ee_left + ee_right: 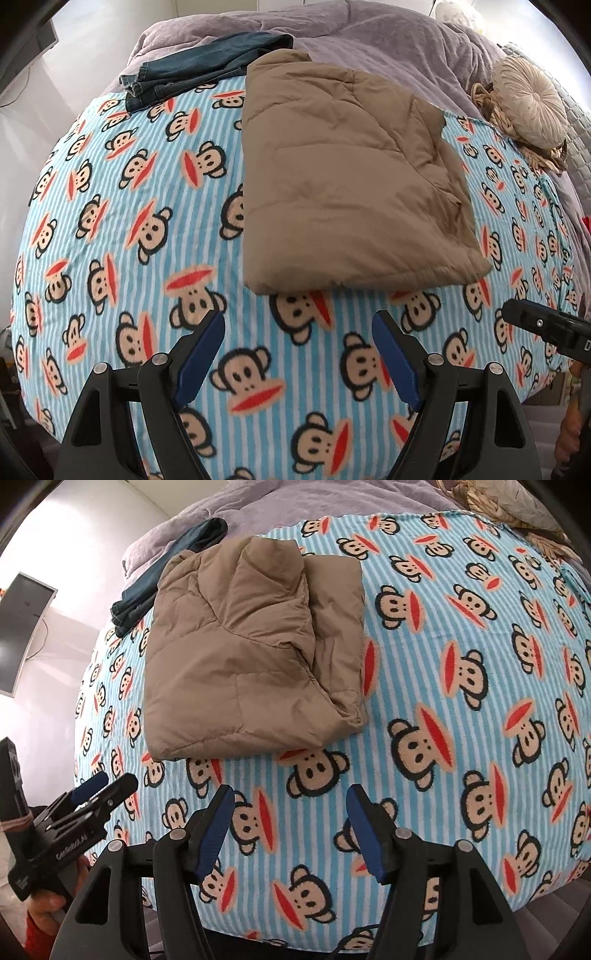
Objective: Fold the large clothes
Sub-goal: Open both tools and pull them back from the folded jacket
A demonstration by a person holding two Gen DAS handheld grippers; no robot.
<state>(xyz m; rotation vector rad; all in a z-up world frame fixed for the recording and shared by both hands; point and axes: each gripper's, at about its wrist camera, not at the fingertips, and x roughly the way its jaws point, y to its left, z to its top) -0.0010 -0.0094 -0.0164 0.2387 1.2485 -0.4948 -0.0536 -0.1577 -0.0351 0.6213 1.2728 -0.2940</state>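
Observation:
A tan padded jacket lies folded into a thick rectangle on the monkey-print blanket. My left gripper hangs above the blanket just in front of the jacket's near edge, jaws wide open with nothing between them. My right gripper is also open and empty, a little in front of the jacket's near edge. In the left wrist view the right gripper shows at the right edge. The right wrist view shows the left gripper at lower left, held by a hand.
Folded dark jeans lie beyond the jacket at the back left. A purple duvet covers the far part of the bed. A round beige cushion sits at the back right. A monitor stands against the left wall.

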